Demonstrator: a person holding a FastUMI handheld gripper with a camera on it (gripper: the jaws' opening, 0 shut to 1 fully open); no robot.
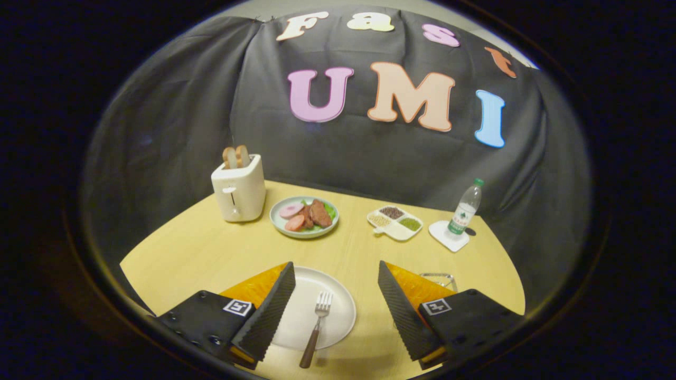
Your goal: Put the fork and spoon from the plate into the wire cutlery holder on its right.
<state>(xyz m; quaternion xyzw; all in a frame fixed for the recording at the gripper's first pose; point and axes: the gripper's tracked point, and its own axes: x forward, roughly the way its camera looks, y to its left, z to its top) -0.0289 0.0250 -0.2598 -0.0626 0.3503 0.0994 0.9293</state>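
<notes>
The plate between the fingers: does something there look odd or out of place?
Nothing spilled or damaged. The fork lies on the plate with its handle over the near rim. The gripper is open above it.

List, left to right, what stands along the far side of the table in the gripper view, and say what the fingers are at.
Toaster → plate of sliced meat → divided snack dish → water bottle on its coaster. Nearer, the gripper is open, its fingers either side of the plate holding the fork.

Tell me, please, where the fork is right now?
The fork lies on the white plate, between the open gripper fingers, its handle overhanging the near rim.
</notes>
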